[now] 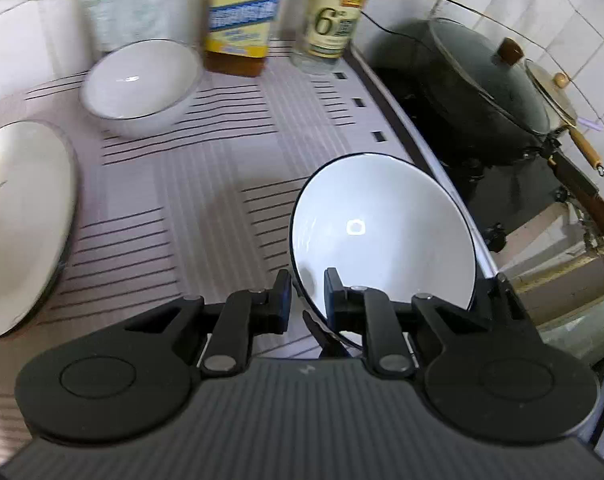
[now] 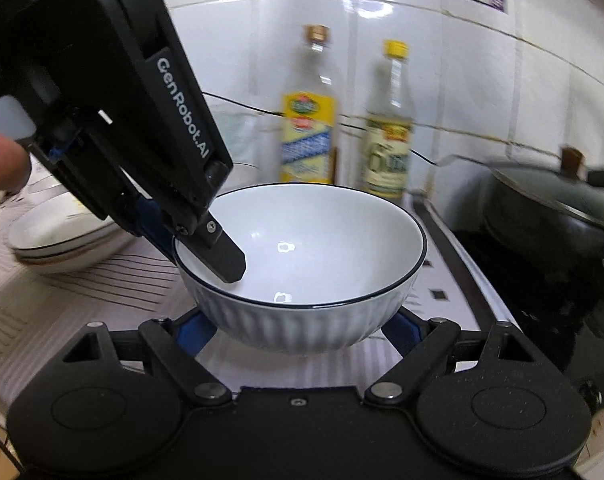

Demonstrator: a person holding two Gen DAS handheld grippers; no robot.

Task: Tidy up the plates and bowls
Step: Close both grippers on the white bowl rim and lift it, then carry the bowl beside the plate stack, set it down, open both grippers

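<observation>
My left gripper [image 1: 307, 296] is shut on the rim of a white bowl with a dark rim line [image 1: 386, 236], one finger inside and one outside. In the right wrist view the same bowl [image 2: 322, 280] sits between my right gripper's [image 2: 298, 332] wide-open blue-padded fingers, and the left gripper [image 2: 218, 248] pinches its left rim. A second white bowl [image 1: 140, 80] stands at the back left of the striped mat [image 1: 206, 184]. A stack of white plates [image 1: 22, 224] lies at the left, also seen in the right wrist view [image 2: 62, 236].
Two bottles [image 1: 242, 16] [image 1: 334, 20] stand against the tiled wall behind the mat. A dark lidded wok [image 1: 482, 88] sits on the stove at the right, with a second lidded pot [image 1: 554, 92] behind it. A white container [image 1: 138, 8] stands at the back left.
</observation>
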